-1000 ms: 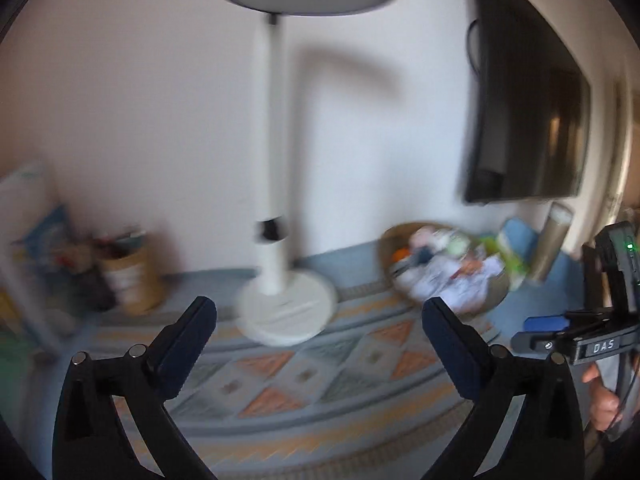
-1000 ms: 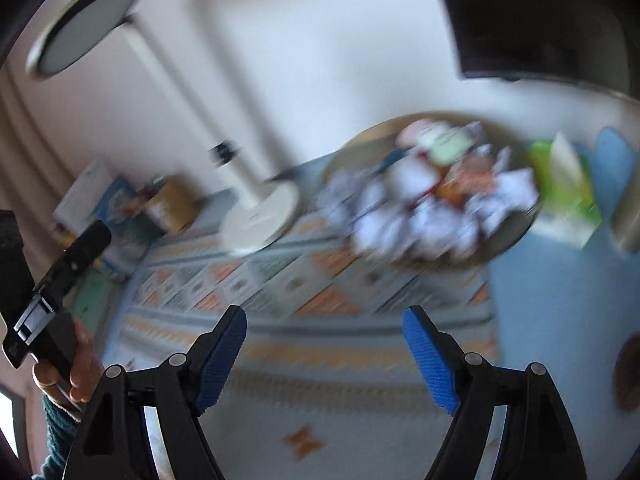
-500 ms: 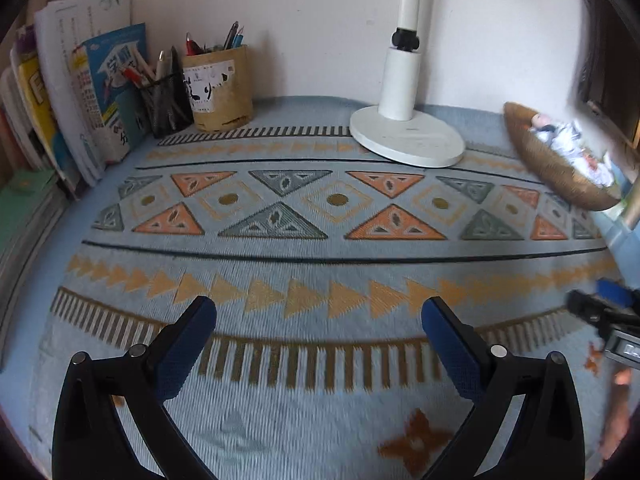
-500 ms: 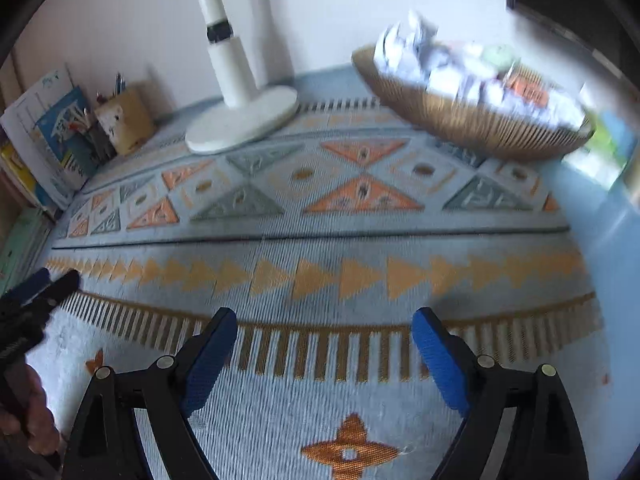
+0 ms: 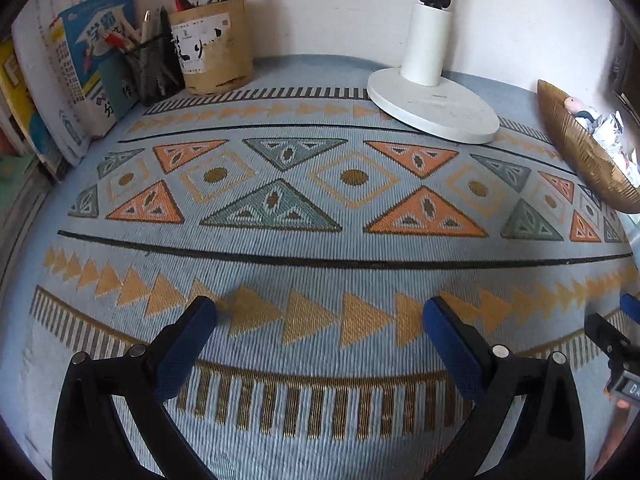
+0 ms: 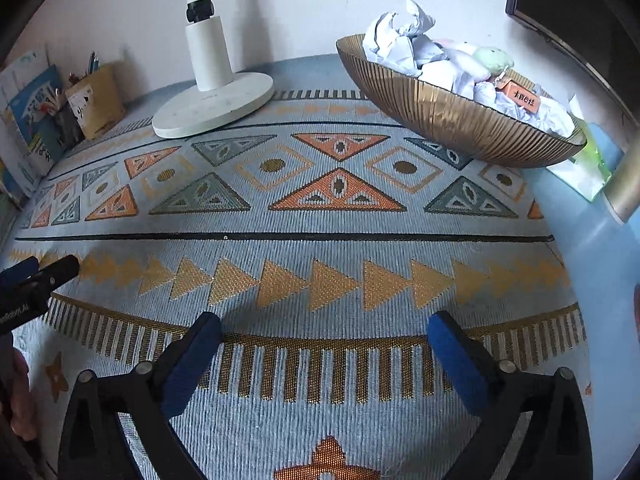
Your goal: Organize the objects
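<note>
Patterned woven mat [image 5: 320, 240], pale blue with orange and grey-green triangles, ochre arrowheads and a striped border: covers the desk surface, bare across its middle.

Left gripper [image 5: 319, 312], black frame with blue pads: jaws spread wide, nothing between them, angled down over the ochre arrowhead row. Its tip also shows at the left edge of the right wrist view.

Right gripper [image 6: 325, 328], same build: jaws have just been opening and now stand spread wide, nothing between them, above the striped border. A hand [image 6: 18, 408] shows at the lower left edge of that view.

Shallow gold ribbed bowl [image 6: 452, 124]: at the far right of the mat, heaped with crumpled white paper balls [image 6: 404, 40], a pale green soft item [image 6: 494, 58] and an orange tag [image 6: 520, 96].

White lamp base with upright white pole [image 5: 432, 108]: at the far edge of the mat, left of the bowl.

Tan cylindrical pen pot [image 5: 212, 52] and black mesh pen holder [image 5: 154, 68]: side by side in the far left corner, both holding pens.

Upright books and booklets [image 5: 80, 68]: leaning at the left edge, just beside the mesh holder.

Green packet [image 6: 588, 168]: behind the bowl's right end.
</note>
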The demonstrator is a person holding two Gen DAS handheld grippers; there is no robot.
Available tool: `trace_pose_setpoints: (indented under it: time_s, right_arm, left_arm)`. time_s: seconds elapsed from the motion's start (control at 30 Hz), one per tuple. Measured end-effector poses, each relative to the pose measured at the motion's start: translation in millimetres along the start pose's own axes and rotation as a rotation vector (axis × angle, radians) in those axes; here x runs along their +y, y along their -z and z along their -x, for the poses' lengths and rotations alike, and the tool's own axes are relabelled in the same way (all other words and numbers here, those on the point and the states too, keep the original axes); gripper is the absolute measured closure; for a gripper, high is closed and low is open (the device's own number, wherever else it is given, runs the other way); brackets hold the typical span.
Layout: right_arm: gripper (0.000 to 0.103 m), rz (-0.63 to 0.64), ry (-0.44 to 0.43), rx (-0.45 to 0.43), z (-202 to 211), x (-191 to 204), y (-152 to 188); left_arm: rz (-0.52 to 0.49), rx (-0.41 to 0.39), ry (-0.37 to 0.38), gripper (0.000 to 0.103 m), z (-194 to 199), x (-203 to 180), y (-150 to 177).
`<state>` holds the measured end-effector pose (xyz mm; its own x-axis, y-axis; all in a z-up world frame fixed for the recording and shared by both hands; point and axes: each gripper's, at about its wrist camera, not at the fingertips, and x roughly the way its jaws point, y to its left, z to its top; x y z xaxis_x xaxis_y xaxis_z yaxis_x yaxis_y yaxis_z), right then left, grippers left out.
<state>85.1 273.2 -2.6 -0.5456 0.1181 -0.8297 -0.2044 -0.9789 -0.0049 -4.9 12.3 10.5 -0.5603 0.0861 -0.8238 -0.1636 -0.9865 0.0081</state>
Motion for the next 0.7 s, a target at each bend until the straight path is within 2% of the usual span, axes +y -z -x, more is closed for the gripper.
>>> trace_pose_setpoints:
  time_s: [0.7]
  right_arm:
    - [0.0, 0.002, 0.0, -0.004, -0.7, -2.0, 0.5]
  left_arm:
    - [0.013, -0.023, 0.001, 0.0, -1.4, 1.9, 0.9]
